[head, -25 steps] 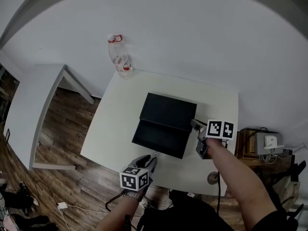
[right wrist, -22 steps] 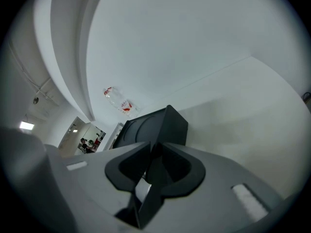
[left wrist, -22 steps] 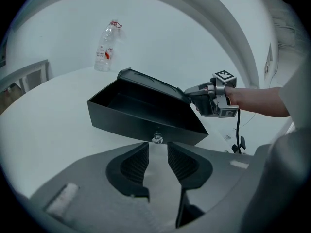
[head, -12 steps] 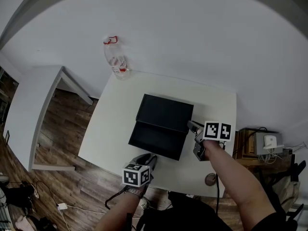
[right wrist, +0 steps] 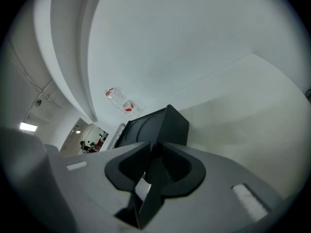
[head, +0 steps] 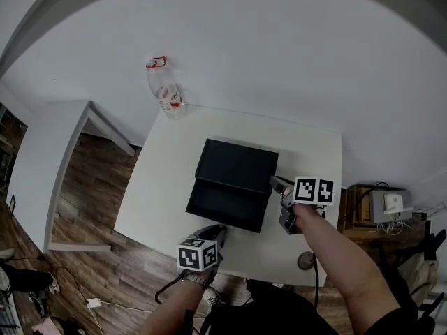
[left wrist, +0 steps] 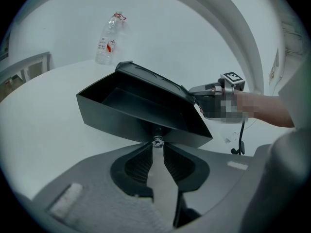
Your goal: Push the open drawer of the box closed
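Left gripper view has the left gripper (left wrist: 156, 146) closing on the drawer's (left wrist: 121, 115) small knob (left wrist: 156, 141), the natural hold, while the right gripper (right wrist: 155, 147) clamps the probably light, stiff box (right wrist: 171, 124).

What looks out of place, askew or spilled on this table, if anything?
Only the drawer of the black box: it stands pulled out toward the near edge of the table and looks empty. The bottle stands at the table's far left corner. Nothing looks spilled or damaged.

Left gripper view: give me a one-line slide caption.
The left gripper closing its fingers on the knob of the open drawer of the black box.
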`<state>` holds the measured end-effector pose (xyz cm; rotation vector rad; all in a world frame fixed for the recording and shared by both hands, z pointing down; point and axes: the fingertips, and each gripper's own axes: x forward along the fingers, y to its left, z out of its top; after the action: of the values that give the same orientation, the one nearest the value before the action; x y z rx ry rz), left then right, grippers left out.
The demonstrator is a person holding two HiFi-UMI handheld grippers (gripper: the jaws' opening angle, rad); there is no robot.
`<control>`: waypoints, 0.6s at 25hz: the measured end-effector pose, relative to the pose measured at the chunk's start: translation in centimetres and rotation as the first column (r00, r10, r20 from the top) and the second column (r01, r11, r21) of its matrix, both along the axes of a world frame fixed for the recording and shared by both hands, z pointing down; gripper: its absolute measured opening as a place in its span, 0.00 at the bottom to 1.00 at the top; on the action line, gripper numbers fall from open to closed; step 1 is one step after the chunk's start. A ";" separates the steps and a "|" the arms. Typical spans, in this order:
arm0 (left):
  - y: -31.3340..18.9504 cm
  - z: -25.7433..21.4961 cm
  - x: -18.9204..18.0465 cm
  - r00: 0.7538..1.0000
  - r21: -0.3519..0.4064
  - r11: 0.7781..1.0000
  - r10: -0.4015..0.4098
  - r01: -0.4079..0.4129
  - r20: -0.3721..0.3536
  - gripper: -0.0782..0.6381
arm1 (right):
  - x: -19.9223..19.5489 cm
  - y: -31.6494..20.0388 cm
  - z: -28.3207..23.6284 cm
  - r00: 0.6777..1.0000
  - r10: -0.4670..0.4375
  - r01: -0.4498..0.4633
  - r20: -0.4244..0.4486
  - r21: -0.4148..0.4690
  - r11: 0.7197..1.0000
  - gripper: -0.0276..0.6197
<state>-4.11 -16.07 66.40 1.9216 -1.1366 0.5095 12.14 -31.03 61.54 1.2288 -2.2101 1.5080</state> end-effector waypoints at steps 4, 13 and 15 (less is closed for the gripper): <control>-0.7 -0.5 0.8 1.000 0.005 1.000 0.013 -0.013 -0.012 0.21 | -0.1 -0.1 -0.1 1.000 -0.004 0.004 0.003 -0.002 1.000 0.17; -2.9 -0.5 1.2 1.000 0.008 1.000 0.019 -0.019 -0.024 0.21 | -0.1 0.0 -0.1 1.000 -0.012 0.012 0.011 -0.008 1.000 0.17; -3.5 -0.5 1.2 0.999 0.008 1.000 0.022 -0.022 -0.025 0.21 | -0.2 0.0 -0.1 1.000 -0.011 0.011 0.013 -0.008 1.000 0.17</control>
<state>-2.88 -19.59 65.91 1.9440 -1.1040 0.4919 11.99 -31.00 61.43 1.2058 -2.2127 1.5243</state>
